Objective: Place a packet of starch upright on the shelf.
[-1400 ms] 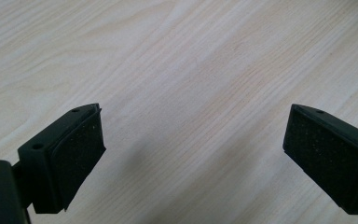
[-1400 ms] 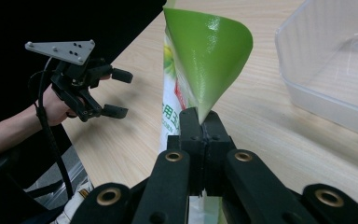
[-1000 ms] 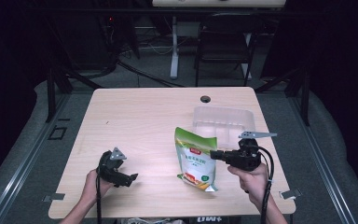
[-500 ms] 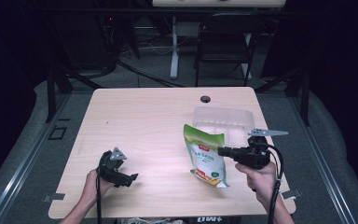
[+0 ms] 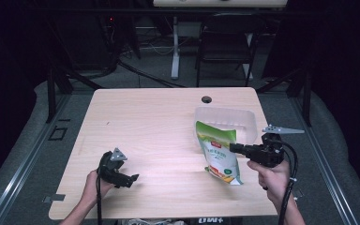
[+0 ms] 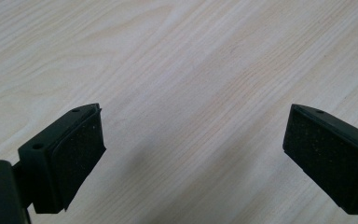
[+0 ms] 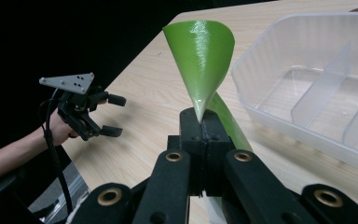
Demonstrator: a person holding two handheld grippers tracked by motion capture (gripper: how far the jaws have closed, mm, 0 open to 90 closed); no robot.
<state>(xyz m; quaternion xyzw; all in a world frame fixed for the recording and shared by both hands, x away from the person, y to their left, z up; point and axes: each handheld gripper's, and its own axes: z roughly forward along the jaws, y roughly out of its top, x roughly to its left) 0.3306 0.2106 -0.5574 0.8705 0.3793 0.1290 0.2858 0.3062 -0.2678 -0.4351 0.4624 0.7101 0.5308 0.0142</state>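
Right gripper point(image 5: 233, 148) jaws clamp the green pouch point(image 5: 219, 152); left gripper point(image 5: 132, 178) jaws apart, low over table point(image 5: 159, 122)

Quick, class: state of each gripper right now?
Left gripper: open, holding nothing.
Right gripper: shut on the green plastic snack bag.

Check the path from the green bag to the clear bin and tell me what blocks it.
Nothing visible blocks it. The right tool is shut on the bag, which hangs just in front of the bin. Only the bin's near wall lies between; its divided compartments look empty. The left tool sits open far off.
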